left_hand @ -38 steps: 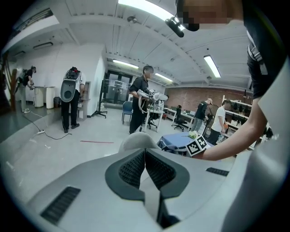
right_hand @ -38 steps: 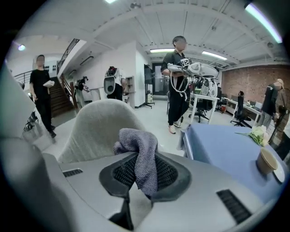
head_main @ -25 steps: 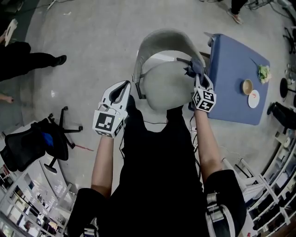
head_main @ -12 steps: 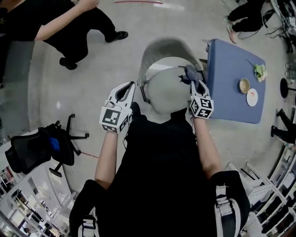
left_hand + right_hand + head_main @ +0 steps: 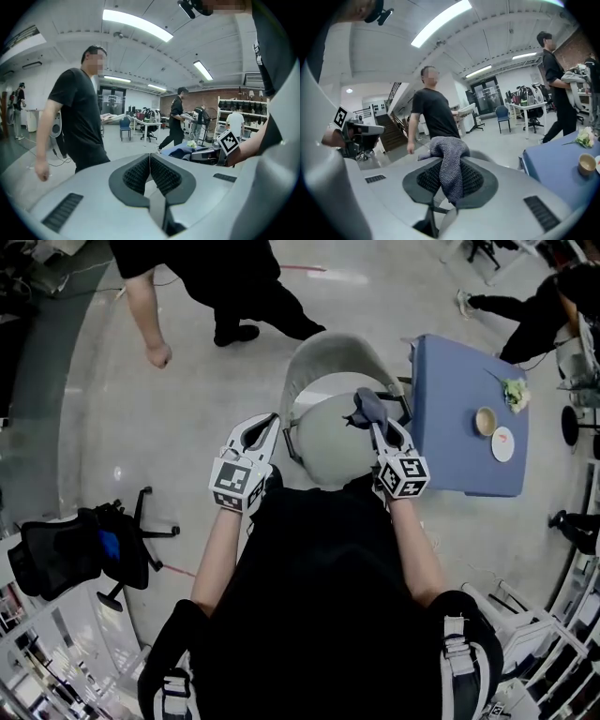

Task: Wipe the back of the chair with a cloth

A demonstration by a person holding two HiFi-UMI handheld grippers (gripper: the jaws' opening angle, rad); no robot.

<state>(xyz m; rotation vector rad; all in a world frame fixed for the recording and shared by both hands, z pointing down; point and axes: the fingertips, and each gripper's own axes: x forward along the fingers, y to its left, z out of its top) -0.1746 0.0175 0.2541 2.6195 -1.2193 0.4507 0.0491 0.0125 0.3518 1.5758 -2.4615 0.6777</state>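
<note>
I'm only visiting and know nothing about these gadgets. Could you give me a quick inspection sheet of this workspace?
Surface: smooth grey floor.
Job's things: grey chair; dark cloth, held over the chair.
Clutter: blue table with a cup and plate; black office chair off to the left.
Grippers: left gripper shut, empty; right gripper shut on the cloth.
Cables: nothing seen by the chair.
Surroundings: other people stand close by.
</note>
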